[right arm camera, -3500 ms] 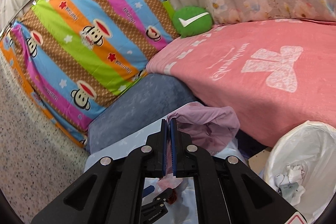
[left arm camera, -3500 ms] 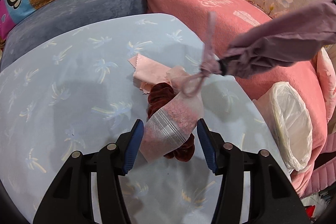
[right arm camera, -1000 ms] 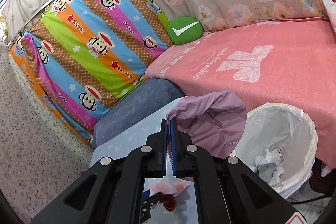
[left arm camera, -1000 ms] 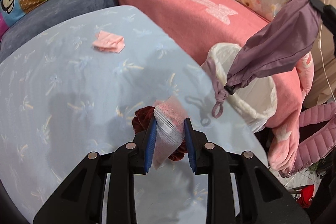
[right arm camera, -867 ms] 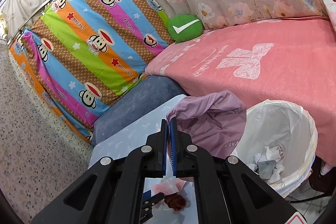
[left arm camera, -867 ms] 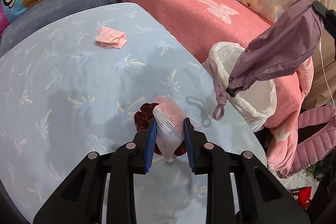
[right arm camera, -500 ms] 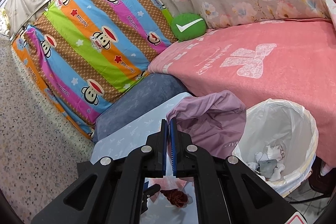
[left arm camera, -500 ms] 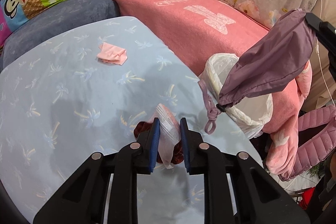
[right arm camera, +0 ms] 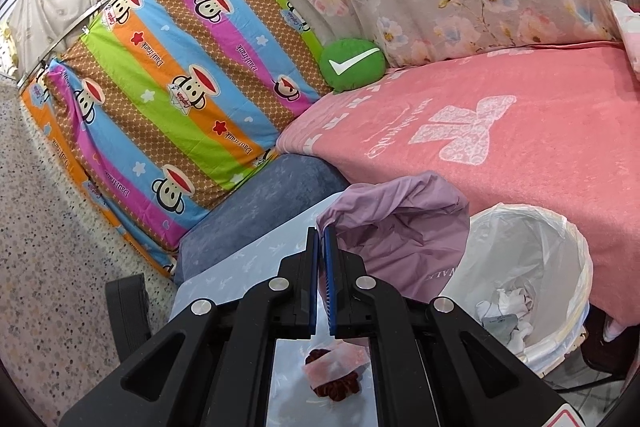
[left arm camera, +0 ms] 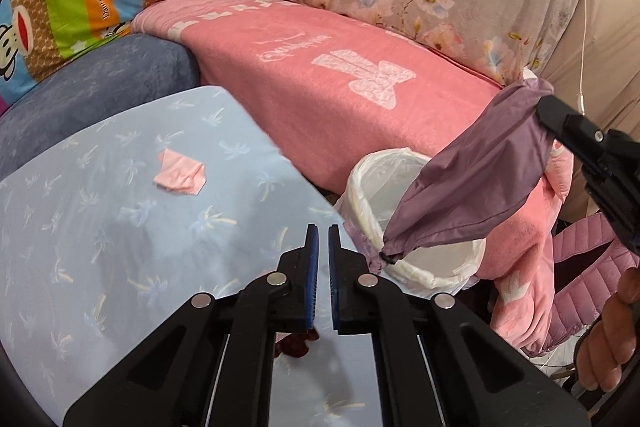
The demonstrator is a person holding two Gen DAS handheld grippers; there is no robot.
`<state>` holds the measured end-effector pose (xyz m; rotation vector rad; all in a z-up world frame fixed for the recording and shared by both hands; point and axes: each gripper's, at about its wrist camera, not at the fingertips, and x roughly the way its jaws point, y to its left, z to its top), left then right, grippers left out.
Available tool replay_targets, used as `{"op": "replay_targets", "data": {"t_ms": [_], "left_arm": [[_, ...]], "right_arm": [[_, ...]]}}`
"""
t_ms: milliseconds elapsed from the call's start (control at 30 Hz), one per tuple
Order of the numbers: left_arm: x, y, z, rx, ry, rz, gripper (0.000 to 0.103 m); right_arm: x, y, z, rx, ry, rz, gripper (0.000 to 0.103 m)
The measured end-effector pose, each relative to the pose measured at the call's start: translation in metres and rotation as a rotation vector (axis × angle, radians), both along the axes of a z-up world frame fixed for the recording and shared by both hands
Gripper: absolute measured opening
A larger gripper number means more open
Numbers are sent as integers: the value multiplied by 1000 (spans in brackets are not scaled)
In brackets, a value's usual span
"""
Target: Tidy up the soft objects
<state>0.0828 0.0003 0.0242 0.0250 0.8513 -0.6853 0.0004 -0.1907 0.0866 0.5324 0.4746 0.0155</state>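
A blue palm-print table [left arm camera: 100, 227] stands beside a pink-blanketed bed [right arm camera: 500, 131].

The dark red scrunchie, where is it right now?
In the right wrist view the scrunchie lies on the blue table under the right hand-held gripper, with a pink sock draped across it.

the left tool [left arm camera: 323, 239] points forward and a little down. its two blue fingers [left arm camera: 312, 279] stand almost together with only a thin gap, and nothing is seen between them. the right tool [right arm camera: 321, 241] is held higher, on the right side. its blue fingers [right arm camera: 330, 291] are pressed nearly flat on the edge of the purple bag [right arm camera: 404, 231]. the right hand [left arm camera: 610, 339] shows at the lower right edge, its fingers curled around the handle.
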Motion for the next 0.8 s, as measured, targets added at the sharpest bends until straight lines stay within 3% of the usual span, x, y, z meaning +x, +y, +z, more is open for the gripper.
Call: {"op": "replay_targets", "data": {"t_ms": [233, 267, 333, 400, 700, 800], "left_arm": [[4, -6, -12, 23, 15, -5, 8], [6, -6, -17, 37, 21, 0, 13], [11, -3, -31, 74, 40, 25, 44], [13, 1, -45, 96, 53, 48, 54], [5, 8, -100, 221, 131, 47, 53], [2, 11, -106, 214, 159, 42, 36]], "right_arm": [[-6, -12, -2, 11, -3, -27, 5], [-6, -13, -1, 13, -2, -28, 5], [-6, -17, -3, 19, 2, -30, 5], [-4, -19, -6, 23, 7, -29, 5], [5, -20, -17, 39, 37, -15, 5], [7, -19, -21, 42, 47, -9, 5]]}}
